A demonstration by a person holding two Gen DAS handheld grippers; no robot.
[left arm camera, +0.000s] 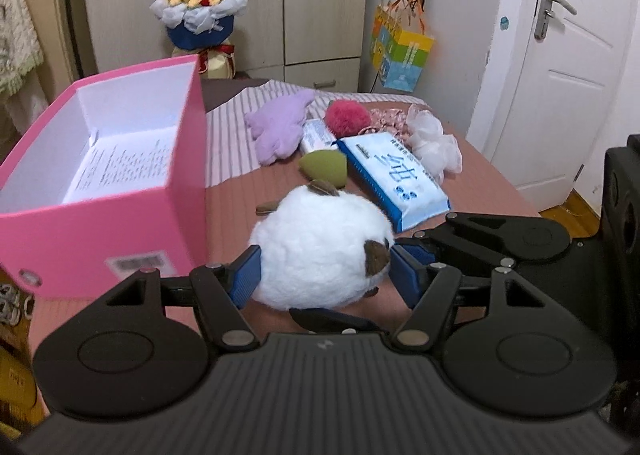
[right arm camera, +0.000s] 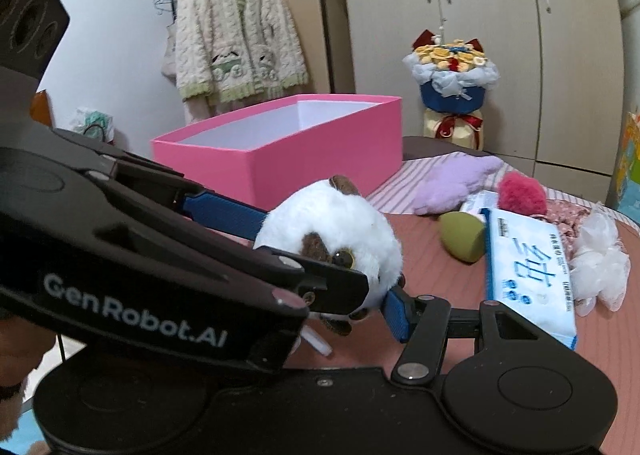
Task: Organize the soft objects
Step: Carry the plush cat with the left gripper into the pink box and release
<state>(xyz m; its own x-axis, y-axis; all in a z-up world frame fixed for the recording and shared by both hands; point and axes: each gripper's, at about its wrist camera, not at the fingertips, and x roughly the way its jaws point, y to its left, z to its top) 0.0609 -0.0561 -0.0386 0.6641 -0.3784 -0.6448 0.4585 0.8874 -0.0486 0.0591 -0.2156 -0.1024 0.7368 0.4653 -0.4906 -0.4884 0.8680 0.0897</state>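
**Plush toy gripped beside the pink box, not yet stowed**

The white plush toy (left arm camera: 320, 243) with brown patches is held by the left gripper (left arm camera: 324, 271), whose blue pads (left arm camera: 246, 275) are pressed against its two flanks. The toy sits low over the reddish bed cover (left arm camera: 492, 183), just beside the open pink box (left arm camera: 120, 191), which appears empty apart from a printed sheet on its floor. The step in hand is judged to be the pick-up of this toy. A lift clear of the box wall, a swing to the left and a release over the opening are called for next.

From the left wrist view the box interior and the even squeeze on the toy are shown. From the right wrist view the toy's face and eye (right arm camera: 344, 255) are revealed, and the left gripper is seen from the side. Only one finger of the right gripper (right arm camera: 396, 315) is seen, near the toy's lower edge; the other is hidden, so its opening cannot be told.

Still waiting on the bed are a purple plush (left arm camera: 280, 127), a red pom-pom (left arm camera: 346, 117), a green sponge (left arm camera: 324, 167), a tissue pack (left arm camera: 394, 179) and a white mesh puff (left arm camera: 434, 143).
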